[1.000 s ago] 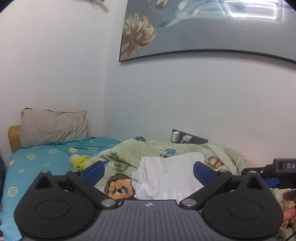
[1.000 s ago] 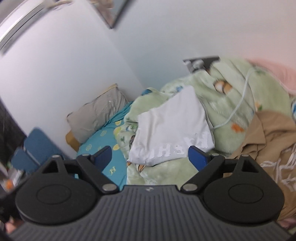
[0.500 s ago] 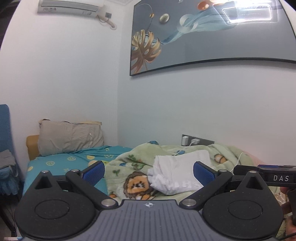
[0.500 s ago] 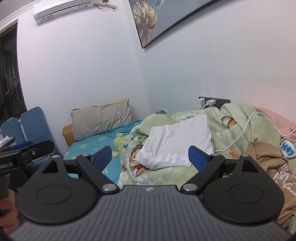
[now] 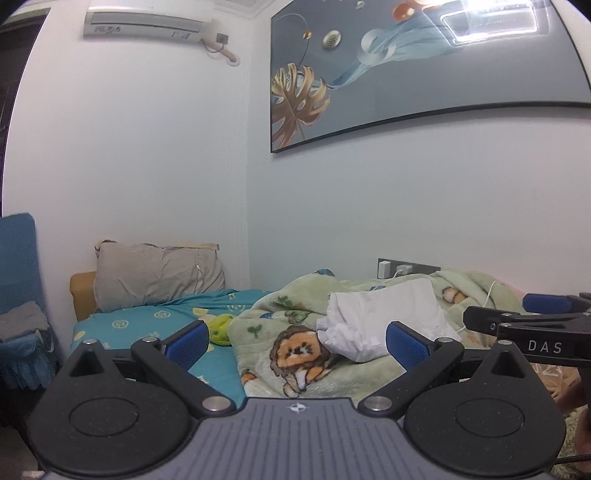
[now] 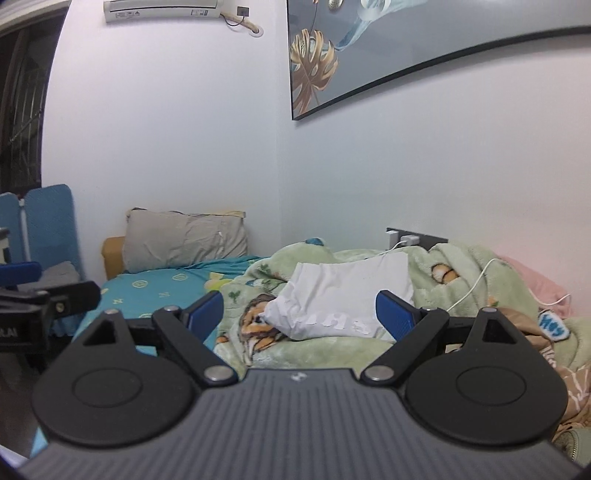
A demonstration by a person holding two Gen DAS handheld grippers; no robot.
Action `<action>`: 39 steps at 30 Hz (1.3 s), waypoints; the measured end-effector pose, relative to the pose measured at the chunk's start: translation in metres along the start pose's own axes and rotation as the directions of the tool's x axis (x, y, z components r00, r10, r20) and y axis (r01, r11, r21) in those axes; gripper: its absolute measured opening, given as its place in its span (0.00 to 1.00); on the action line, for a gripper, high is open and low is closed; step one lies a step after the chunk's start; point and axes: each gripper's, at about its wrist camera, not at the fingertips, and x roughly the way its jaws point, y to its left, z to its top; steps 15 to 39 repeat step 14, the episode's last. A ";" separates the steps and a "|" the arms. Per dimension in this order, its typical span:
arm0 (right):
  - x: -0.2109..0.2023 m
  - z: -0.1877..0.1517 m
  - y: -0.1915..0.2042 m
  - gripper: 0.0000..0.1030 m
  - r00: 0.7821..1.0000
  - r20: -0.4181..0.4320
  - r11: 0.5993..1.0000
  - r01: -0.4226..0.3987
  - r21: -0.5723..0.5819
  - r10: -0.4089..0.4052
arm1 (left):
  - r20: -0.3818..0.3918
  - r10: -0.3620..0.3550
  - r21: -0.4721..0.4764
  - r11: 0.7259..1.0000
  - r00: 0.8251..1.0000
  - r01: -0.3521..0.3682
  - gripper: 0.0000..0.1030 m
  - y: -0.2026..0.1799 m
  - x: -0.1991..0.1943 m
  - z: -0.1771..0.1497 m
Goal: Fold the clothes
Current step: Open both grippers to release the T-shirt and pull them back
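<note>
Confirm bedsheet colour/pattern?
The bedsheet is teal with yellow smiley and letter motifs, clearest in the left wrist view.

White letters "DAS" stand on the black body of the right claw (image 5: 532, 325), seen at the right edge of the left wrist view. In the right wrist view the left claw (image 6: 40, 299) shows only the cut-off letters "LAI", and a blue patch (image 6: 553, 326) on the green blanket (image 6: 476, 280) reads "Hey". White lettering on the folded white shirt (image 6: 343, 291) and the air conditioner's (image 5: 144, 27) label are too unclear to read.
</note>
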 end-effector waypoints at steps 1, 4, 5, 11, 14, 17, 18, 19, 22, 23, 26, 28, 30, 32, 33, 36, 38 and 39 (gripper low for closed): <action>-0.001 -0.001 0.001 0.88 1.000 0.002 1.000 0.005 -0.002 -0.005 | -0.001 -0.001 -0.013 1.000 1.000 0.001 1.00 0.002 -0.001 -0.002; -0.002 -0.004 0.001 0.88 1.000 -0.002 1.000 0.009 0.007 -0.009 | -0.005 0.000 -0.051 0.999 1.000 0.000 1.00 0.009 -0.001 -0.005; -0.001 -0.005 -0.001 0.88 1.000 -0.007 1.000 0.012 0.017 -0.012 | -0.009 0.006 -0.057 0.998 1.000 -0.006 1.00 0.010 0.000 -0.006; 0.000 -0.006 -0.006 0.88 0.999 -0.021 0.999 0.028 0.031 -0.028 | -0.011 0.011 -0.063 0.998 1.000 -0.012 1.00 0.011 0.003 -0.005; -0.001 -0.007 -0.009 0.88 0.999 -0.024 0.998 0.039 0.039 -0.038 | -0.012 -0.001 -0.064 0.998 1.000 0.000 1.00 0.008 0.002 -0.005; -0.001 -0.007 -0.009 0.88 0.999 -0.024 0.998 0.039 0.039 -0.038 | -0.012 -0.001 -0.064 0.998 1.000 0.000 1.00 0.008 0.002 -0.005; -0.001 -0.007 -0.009 0.88 0.999 -0.024 0.998 0.039 0.039 -0.038 | -0.012 -0.001 -0.064 0.998 1.000 0.000 1.00 0.008 0.002 -0.005; -0.001 -0.007 -0.009 0.88 0.999 -0.024 0.998 0.039 0.039 -0.038 | -0.012 -0.001 -0.064 0.998 1.000 0.000 1.00 0.008 0.002 -0.005; -0.001 -0.007 -0.009 0.88 0.999 -0.024 0.998 0.039 0.039 -0.038 | -0.012 -0.001 -0.064 0.998 1.000 0.000 1.00 0.008 0.002 -0.005; -0.001 -0.007 -0.009 0.88 0.999 -0.024 0.998 0.039 0.039 -0.038 | -0.012 -0.001 -0.064 0.998 1.000 0.000 1.00 0.008 0.002 -0.005; -0.001 -0.007 -0.009 0.88 0.999 -0.024 0.998 0.039 0.039 -0.038 | -0.012 -0.001 -0.064 0.998 1.000 0.000 1.00 0.008 0.002 -0.005; -0.001 -0.007 -0.009 0.88 0.999 -0.024 0.998 0.039 0.039 -0.038 | -0.012 -0.001 -0.064 0.998 1.000 0.000 1.00 0.008 0.002 -0.005; -0.001 -0.007 -0.009 0.88 0.999 -0.024 0.998 0.039 0.039 -0.038 | -0.012 -0.001 -0.064 0.998 1.000 0.000 1.00 0.008 0.002 -0.005; -0.001 -0.007 -0.009 0.88 0.999 -0.024 0.998 0.039 0.039 -0.038 | -0.012 -0.001 -0.064 0.998 1.000 0.000 1.00 0.008 0.002 -0.005; -0.001 -0.007 -0.009 0.88 0.999 -0.024 0.998 0.039 0.039 -0.038 | -0.012 -0.001 -0.064 0.998 1.000 0.000 1.00 0.008 0.002 -0.005; -0.001 -0.007 -0.009 0.88 0.999 -0.024 0.998 0.039 0.039 -0.038 | -0.012 -0.001 -0.064 0.998 1.000 0.000 1.00 0.008 0.002 -0.005; -0.001 -0.007 -0.009 0.88 0.999 -0.024 0.998 0.039 0.039 -0.038 | -0.012 -0.001 -0.064 0.998 1.000 0.000 1.00 0.008 0.002 -0.005; -0.001 -0.007 -0.009 0.88 0.999 -0.024 0.998 0.039 0.039 -0.038 | -0.012 -0.001 -0.064 0.998 1.000 0.000 1.00 0.008 0.002 -0.005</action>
